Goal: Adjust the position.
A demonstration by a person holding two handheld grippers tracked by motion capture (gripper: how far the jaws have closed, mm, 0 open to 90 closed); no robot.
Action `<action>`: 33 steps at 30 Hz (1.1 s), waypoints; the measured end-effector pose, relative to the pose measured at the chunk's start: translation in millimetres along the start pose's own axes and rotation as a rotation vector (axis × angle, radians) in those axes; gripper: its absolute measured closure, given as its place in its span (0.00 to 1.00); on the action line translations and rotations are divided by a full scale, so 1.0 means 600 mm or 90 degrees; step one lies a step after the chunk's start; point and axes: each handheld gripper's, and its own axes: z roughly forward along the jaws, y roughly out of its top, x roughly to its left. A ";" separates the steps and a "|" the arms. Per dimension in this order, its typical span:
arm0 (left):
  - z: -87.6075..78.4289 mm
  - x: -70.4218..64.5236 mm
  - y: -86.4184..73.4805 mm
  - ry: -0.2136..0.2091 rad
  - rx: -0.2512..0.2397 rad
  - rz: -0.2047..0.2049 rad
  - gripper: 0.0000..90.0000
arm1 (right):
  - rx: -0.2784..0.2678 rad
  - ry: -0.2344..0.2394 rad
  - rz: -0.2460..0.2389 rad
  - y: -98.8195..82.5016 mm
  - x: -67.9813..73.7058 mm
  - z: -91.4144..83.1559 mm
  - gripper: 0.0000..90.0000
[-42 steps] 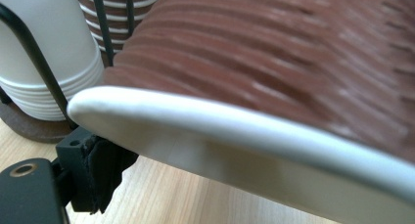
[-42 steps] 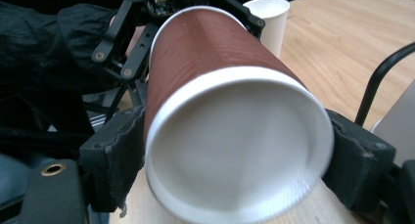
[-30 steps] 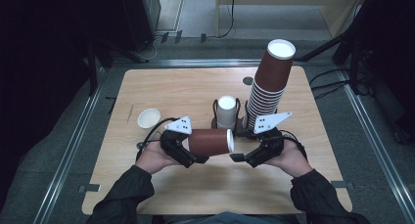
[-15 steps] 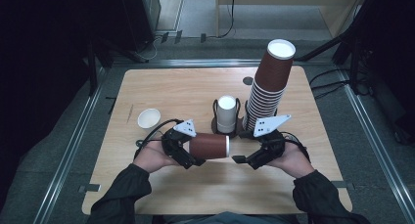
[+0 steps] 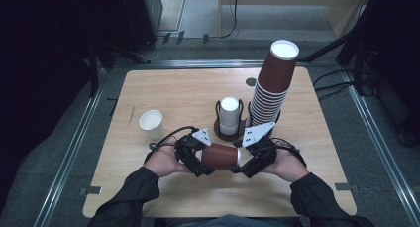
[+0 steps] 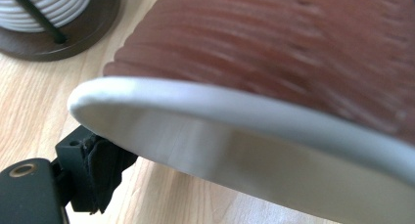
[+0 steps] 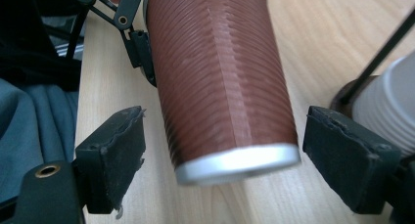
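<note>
A brown ribbed paper cup (image 5: pixel 220 156) lies sideways, held low over the wooden table (image 5: pixel 188 88) near its front edge. My left gripper (image 5: pixel 195 160) is shut on its left end. The left gripper view has the cup (image 6: pixel 293 48) and its white rim very close, with one black pad (image 6: pixel 98 170) under it. My right gripper (image 5: pixel 242 165) is open at the cup's white-edged right end. In the right gripper view the cup (image 7: pixel 220 87) sits between the two pads of that gripper (image 7: pixel 232 155), with a gap on the left side. A left finger (image 7: pixel 139 53) presses the cup's far end.
A tall leaning stack of brown cups (image 5: pixel 272 88) stands just behind my right hand. A dark wire holder with white cups (image 5: pixel 229 115) sits beside it, close behind both grippers. One white cup (image 5: pixel 151 124) stands alone at the left.
Both hands have drawn the brown cup a little toward the table's near edge. The right gripper has come around the cup's white-edged end.
</note>
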 end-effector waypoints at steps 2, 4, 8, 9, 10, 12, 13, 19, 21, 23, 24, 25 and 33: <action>0.001 -0.002 0.002 -0.003 0.005 0.006 0.08 | 0.012 0.003 -0.002 0.001 0.002 0.007 0.18; 0.002 -0.004 0.004 -0.006 0.006 0.008 0.08 | 0.023 0.002 -0.010 0.003 0.003 0.015 0.18; 0.003 -0.005 0.005 -0.003 0.005 0.005 0.08 | 0.039 0.003 -0.020 0.005 0.004 0.027 0.18; 0.003 -0.005 0.005 -0.003 0.008 0.004 0.08 | 0.043 0.002 -0.020 0.006 0.005 0.029 0.18; 0.003 -0.006 0.006 -0.002 0.009 0.005 0.08 | 0.048 0.002 -0.025 0.006 0.006 0.034 0.18; 0.005 -0.007 0.007 -0.003 0.016 0.010 0.08 | 0.062 0.003 -0.032 0.008 0.006 0.043 0.18; 0.005 -0.007 0.007 -0.003 0.016 0.010 0.08 | 0.062 0.003 -0.032 0.008 0.006 0.043 0.18; 0.008 -0.008 0.008 -0.002 0.026 0.009 0.07 | 0.086 -0.001 -0.048 0.007 0.008 0.054 0.23; 0.007 -0.009 0.009 0.000 0.023 0.011 0.07 | 0.085 -0.001 -0.049 0.007 0.007 0.054 0.23; 0.006 -0.009 0.009 -0.001 0.018 0.007 0.06 | 0.081 0.005 -0.048 0.007 0.006 0.052 0.23; 0.004 -0.009 0.009 0.004 0.012 0.007 0.05 | 0.078 0.004 -0.045 0.007 0.006 0.051 0.23; 0.003 -0.008 0.009 0.004 0.009 0.003 0.05 | 0.074 0.002 -0.045 0.007 0.005 0.049 0.23; -0.020 0.002 0.000 0.003 -0.032 -0.019 0.03 | 0.034 -0.010 -0.036 0.004 -0.007 0.023 0.23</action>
